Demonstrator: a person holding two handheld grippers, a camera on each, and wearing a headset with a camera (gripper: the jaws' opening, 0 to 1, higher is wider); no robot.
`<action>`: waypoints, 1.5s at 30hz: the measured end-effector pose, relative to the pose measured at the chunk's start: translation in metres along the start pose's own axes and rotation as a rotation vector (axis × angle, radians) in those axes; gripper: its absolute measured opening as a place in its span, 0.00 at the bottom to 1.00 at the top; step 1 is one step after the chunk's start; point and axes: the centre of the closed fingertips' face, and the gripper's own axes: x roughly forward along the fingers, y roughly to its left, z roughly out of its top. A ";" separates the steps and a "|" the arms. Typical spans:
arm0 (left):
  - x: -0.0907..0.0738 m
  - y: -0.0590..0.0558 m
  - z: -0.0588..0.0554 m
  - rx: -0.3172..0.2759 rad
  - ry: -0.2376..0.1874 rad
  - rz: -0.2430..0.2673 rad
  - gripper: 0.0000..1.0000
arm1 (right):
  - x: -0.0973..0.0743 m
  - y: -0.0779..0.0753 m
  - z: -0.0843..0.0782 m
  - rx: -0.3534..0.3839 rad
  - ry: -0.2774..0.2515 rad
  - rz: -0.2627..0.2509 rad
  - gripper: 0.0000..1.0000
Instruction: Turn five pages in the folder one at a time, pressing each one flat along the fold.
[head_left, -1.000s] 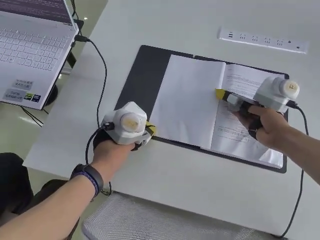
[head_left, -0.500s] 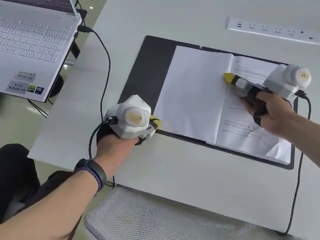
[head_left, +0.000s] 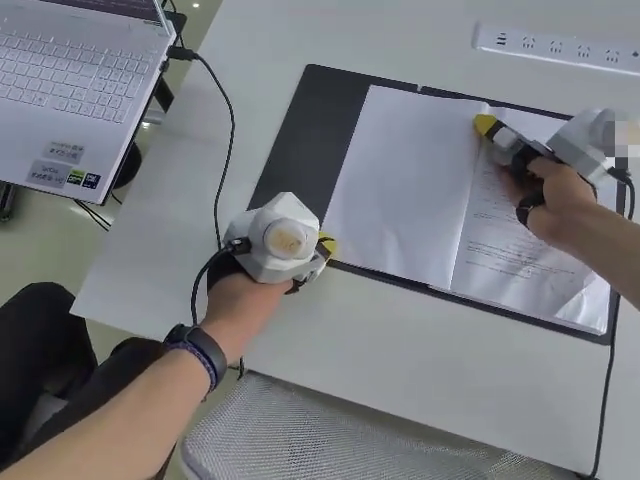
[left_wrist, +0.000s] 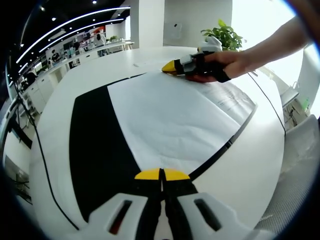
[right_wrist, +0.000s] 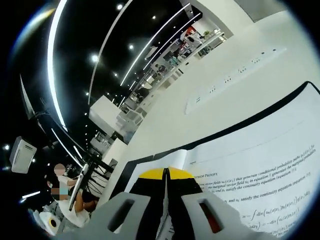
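Observation:
A black folder (head_left: 300, 140) lies open on the white table. A blank white page (head_left: 400, 180) lies turned over on its left half, and a printed page (head_left: 520, 250) is on its right half. My right gripper (head_left: 486, 125) is shut, its yellow tips pressed on the fold near the folder's far edge; the printed page (right_wrist: 260, 165) spreads out beside my right gripper (right_wrist: 165, 173). My left gripper (head_left: 322, 248) is shut and rests at the near left corner of the blank page (left_wrist: 170, 115), where my left gripper (left_wrist: 161, 174) touches the folder (left_wrist: 95, 145) at its edge. The other gripper (left_wrist: 172, 66) shows at the far side.
A white laptop (head_left: 70, 90) sits at the far left, with a black cable (head_left: 225, 110) running past the folder's left edge. A white power strip (head_left: 555, 48) lies beyond the folder. A mesh chair seat (head_left: 300, 440) is below the table's near edge.
My right gripper has slid along the fold from mid-page towards the folder's far edge. The left gripper has stayed at the page's near corner. The head camera has shifted.

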 end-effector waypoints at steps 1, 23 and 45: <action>0.000 0.000 0.000 0.000 -0.001 0.001 0.00 | 0.003 -0.003 0.002 0.003 -0.002 -0.003 0.00; 0.000 0.001 0.000 -0.013 -0.007 0.002 0.00 | 0.021 -0.017 0.009 0.016 0.024 -0.001 0.00; 0.000 0.000 -0.001 -0.041 -0.027 0.004 0.00 | -0.038 0.022 -0.047 0.009 0.098 0.125 0.00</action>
